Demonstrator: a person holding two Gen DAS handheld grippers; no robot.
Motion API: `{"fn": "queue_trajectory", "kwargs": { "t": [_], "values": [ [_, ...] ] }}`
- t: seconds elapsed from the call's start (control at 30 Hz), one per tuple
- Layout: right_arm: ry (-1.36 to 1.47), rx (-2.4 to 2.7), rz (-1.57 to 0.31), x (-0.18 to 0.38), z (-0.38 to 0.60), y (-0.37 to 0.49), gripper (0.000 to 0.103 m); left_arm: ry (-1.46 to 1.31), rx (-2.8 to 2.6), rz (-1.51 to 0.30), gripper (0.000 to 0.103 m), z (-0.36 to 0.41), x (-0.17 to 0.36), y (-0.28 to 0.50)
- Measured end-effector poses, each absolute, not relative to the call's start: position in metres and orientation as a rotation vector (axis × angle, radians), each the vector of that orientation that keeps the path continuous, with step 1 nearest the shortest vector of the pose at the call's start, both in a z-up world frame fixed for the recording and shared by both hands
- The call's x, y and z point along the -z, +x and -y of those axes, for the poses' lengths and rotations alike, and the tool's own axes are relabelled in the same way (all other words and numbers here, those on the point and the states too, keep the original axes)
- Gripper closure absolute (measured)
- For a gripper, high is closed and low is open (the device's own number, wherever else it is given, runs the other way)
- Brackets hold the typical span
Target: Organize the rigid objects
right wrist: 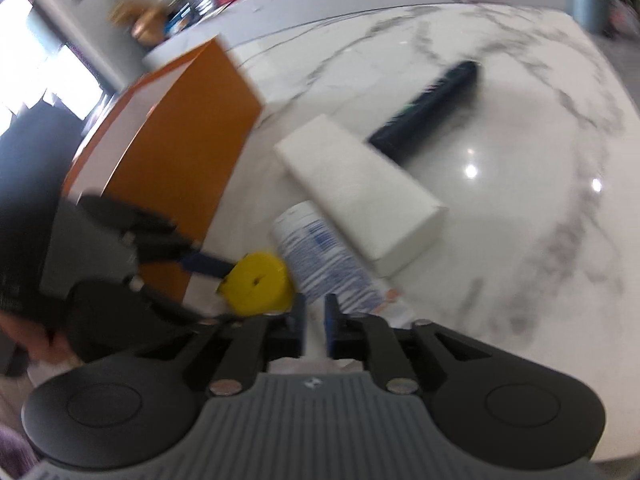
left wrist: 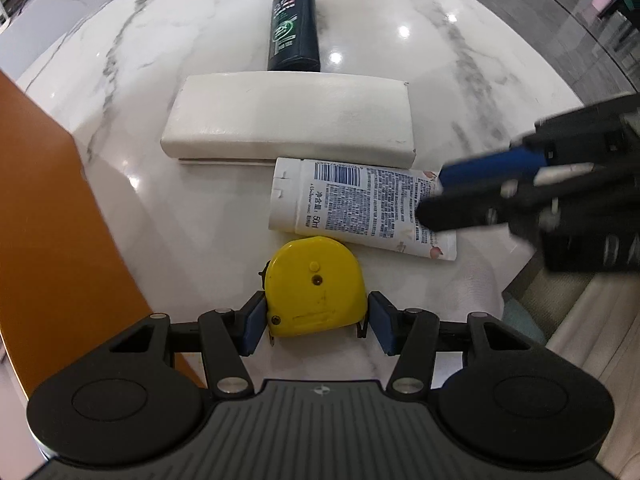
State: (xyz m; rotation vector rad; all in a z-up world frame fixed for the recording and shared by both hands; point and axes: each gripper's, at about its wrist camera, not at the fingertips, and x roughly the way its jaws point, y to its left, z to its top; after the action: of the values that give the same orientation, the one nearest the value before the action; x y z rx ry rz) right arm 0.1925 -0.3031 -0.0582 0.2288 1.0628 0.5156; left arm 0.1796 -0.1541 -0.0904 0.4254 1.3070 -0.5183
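Rounded yellow plastic tape measure [left wrist: 315, 288] between left gripper [left wrist: 316, 320] pads (contact unclear) — right gripper [right wrist: 315, 322] narrow, empty.

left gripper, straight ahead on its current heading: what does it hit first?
The yellow tape measure: it already sits between the left gripper fingers. Past it in that line lies the white tube, then the white box. Whether the fingers press the tape measure is unclear.

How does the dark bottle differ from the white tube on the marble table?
The dark bottle is black with green print and lies far back, clear of both grippers; the white tube carries blue text and a barcode and lies near, beside the yellow tape measure. Both lie flat.
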Motion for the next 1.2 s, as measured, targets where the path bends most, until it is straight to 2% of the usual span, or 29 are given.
{"fn": "queue_trajectory", "kwargs": {
  "t": [0.13,0.3,0.4,0.47,0.57,0.67,0.77,0.83,0.9,1.07,1.1,1.13,1.2],
  "values": [
    [0.298,-0.481,-1.080,0.064,0.313,0.197,0.070,0.449,0.543,-1.306,0.041,0.156,0.092,0.180],
    [0.235,-0.509,-1.092,0.066,0.303,0.197,0.068,0.454,0.546,-1.296,0.036,0.152,0.093,0.179],
    [0.225,-0.523,-1.084,0.067,0.299,0.200,0.063,0.453,0.546,-1.295,0.037,0.152,0.093,0.178],
    [0.207,-0.499,-1.081,0.070,0.297,0.205,0.062,0.450,0.547,-1.301,0.041,0.154,0.093,0.179],
    [0.165,-0.454,-1.066,0.073,0.293,0.214,0.057,0.446,0.506,-1.299,0.041,0.154,0.092,0.182],
    [0.155,-0.477,-1.071,0.077,0.291,0.217,0.046,0.424,0.448,-1.308,0.041,0.149,0.092,0.190],
    [0.148,-0.512,-1.076,0.078,0.289,0.216,0.048,0.413,0.428,-1.307,0.041,0.145,0.091,0.194],
    [0.184,-0.537,-1.095,0.080,0.292,0.217,0.068,0.417,0.415,-1.307,0.041,0.145,0.090,0.194],
    [0.230,-0.585,-1.105,0.079,0.295,0.215,0.077,0.425,0.395,-1.313,0.041,0.147,0.090,0.194],
    [0.252,-0.638,-1.105,0.076,0.293,0.212,0.076,0.445,0.386,-1.309,0.041,0.149,0.089,0.194],
    [0.252,-0.619,-1.111,0.078,0.294,0.213,0.072,0.445,0.387,-1.309,0.041,0.149,0.089,0.194],
    [0.256,-0.599,-1.118,0.080,0.294,0.215,0.063,0.446,0.388,-1.310,0.041,0.149,0.089,0.194],
    [0.278,-0.586,-1.129,0.084,0.295,0.218,0.063,0.442,0.397,-1.308,0.041,0.150,0.089,0.194]
  ]
}}
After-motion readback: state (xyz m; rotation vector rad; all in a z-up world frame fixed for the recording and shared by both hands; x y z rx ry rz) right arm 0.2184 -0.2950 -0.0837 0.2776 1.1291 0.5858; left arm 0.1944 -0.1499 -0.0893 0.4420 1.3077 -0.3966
